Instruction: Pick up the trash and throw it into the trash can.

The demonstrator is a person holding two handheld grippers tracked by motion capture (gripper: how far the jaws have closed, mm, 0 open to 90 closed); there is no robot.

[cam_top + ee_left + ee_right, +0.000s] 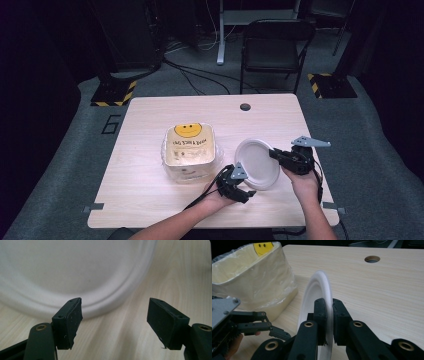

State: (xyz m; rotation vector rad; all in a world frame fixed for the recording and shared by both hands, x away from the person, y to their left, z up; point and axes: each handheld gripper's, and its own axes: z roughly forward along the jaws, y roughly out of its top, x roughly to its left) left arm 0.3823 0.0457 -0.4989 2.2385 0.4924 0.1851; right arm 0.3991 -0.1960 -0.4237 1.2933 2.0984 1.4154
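A white paper plate [256,163] is tilted up off the light wooden table [150,115], with my right gripper [276,154] shut on its right rim. The right gripper view has the plate [318,290] edge-on, pinched between my right gripper's [329,307] two black jaws. My left gripper [247,192] is open just below the plate's near edge. From the left gripper view the plate [75,267] lies just beyond my left gripper [115,315], whose jaws stand wide apart with bare table between them.
A cream square tub [190,150] lined with a clear bag bearing a yellow smiley face stands left of the plate. A cable hole [245,106] sits near the table's far edge. A black folding chair [275,45] stands beyond the table.
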